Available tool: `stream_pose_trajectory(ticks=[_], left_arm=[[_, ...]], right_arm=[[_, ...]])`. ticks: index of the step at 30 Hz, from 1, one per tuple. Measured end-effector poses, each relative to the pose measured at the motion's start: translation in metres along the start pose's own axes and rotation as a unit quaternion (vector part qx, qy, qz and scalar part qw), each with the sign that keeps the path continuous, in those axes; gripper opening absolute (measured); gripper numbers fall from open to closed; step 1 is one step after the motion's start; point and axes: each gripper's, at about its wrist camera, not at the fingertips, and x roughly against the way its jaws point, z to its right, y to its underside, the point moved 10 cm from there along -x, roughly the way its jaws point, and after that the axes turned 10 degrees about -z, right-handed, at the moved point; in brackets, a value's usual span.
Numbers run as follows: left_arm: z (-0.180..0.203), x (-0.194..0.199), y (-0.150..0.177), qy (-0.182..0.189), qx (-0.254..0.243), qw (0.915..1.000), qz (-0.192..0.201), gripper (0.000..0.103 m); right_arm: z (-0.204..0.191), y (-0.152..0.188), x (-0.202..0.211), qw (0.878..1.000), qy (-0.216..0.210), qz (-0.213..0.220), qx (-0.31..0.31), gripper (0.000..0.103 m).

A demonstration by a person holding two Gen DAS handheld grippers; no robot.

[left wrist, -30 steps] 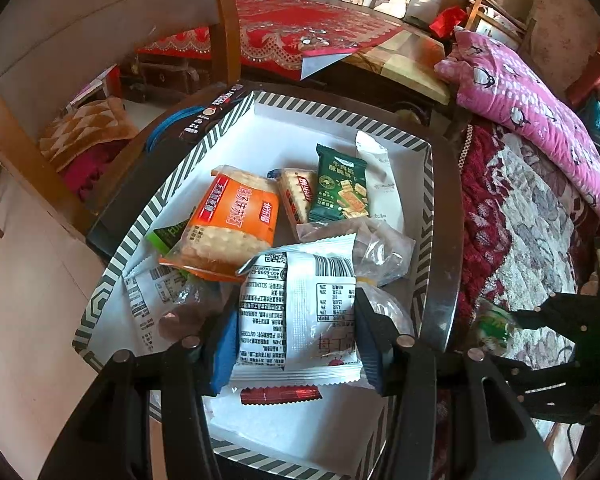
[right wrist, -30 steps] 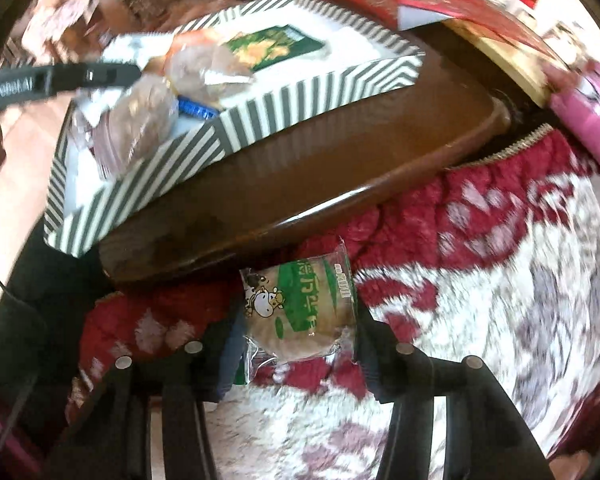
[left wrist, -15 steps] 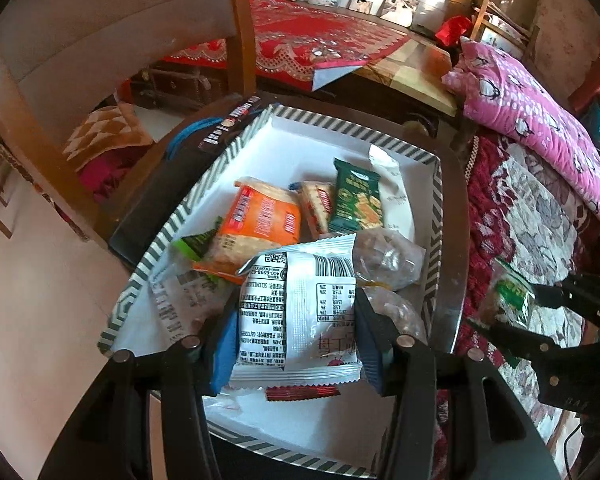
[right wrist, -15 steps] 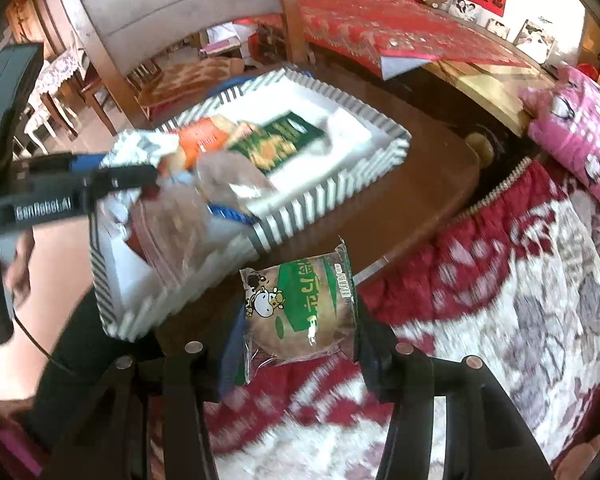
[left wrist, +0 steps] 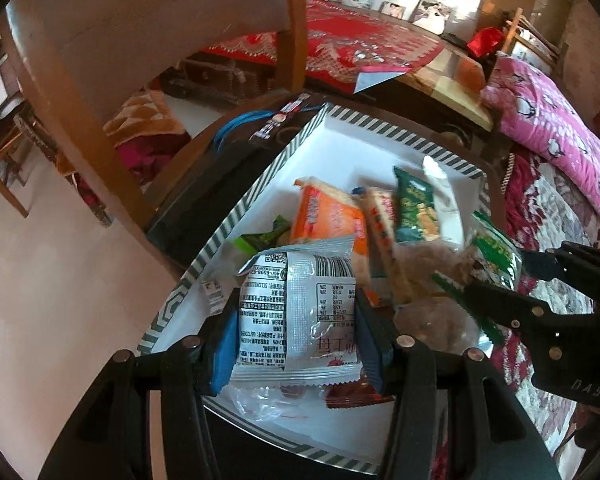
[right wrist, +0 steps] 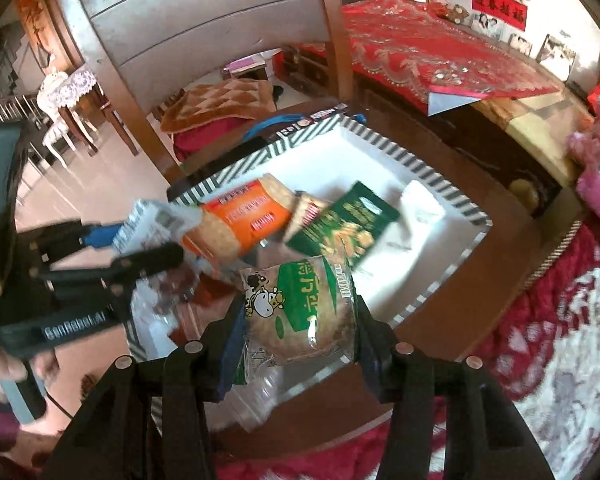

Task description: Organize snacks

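Note:
A white tray with a striped rim (left wrist: 260, 184) (right wrist: 428, 168) sits on a dark wooden table and holds several snack packets. My left gripper (left wrist: 296, 336) is shut on a silver-white snack packet (left wrist: 300, 308), held over the tray's near end. My right gripper (right wrist: 300, 328) is shut on a green cake packet with a cow picture (right wrist: 300, 308), held over the tray's near edge. In the left wrist view that green packet (left wrist: 494, 252) and the right gripper (left wrist: 500, 280) show at the right. An orange cracker pack (left wrist: 324, 216) (right wrist: 236, 220) and a dark green packet (left wrist: 414, 212) (right wrist: 344, 224) lie in the tray.
A wooden chair (left wrist: 100, 92) (right wrist: 204, 32) stands behind the table. A red and white bedspread (right wrist: 540, 340) lies to the right, with a pink pillow (left wrist: 560, 120). A black box with a blue cable (left wrist: 236, 136) rests beside the tray. A hand (right wrist: 4, 368) holds the left gripper.
My right gripper has lifted the green cake packet from over the bedspread up and across to above the tray. The left gripper with its silver-white packet has drifted a little toward the tray's left side.

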Motion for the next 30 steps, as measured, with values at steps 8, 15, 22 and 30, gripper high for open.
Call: stream_pose_trajectory(ticks=[8, 15, 22, 30], left_arm=[[-0.005, -0.014, 0.000, -0.005, 0.012, 0.9998, -0.012, 0.051], [-0.011, -0.018, 0.002, -0.012, 0.027, 0.9994, -0.018, 0.071], [-0.004, 0.004, 0.005, -0.023, 0.022, 0.9994, 0.016, 0.084], [0.031, 0.037, 0.014, -0.018, -0.017, 0.9984, 0.051, 0.092]], right_arm=[[0.003, -0.027, -0.028, 1.000, 0.000, -0.002, -0.029, 0.054], [0.001, -0.028, -0.029, 0.999, -0.014, 0.007, -0.043, 0.061], [0.005, -0.005, 0.008, 0.998, -0.007, 0.039, -0.051, 0.069], [0.027, 0.038, 0.061, 0.991, 0.002, 0.090, -0.097, 0.074]])
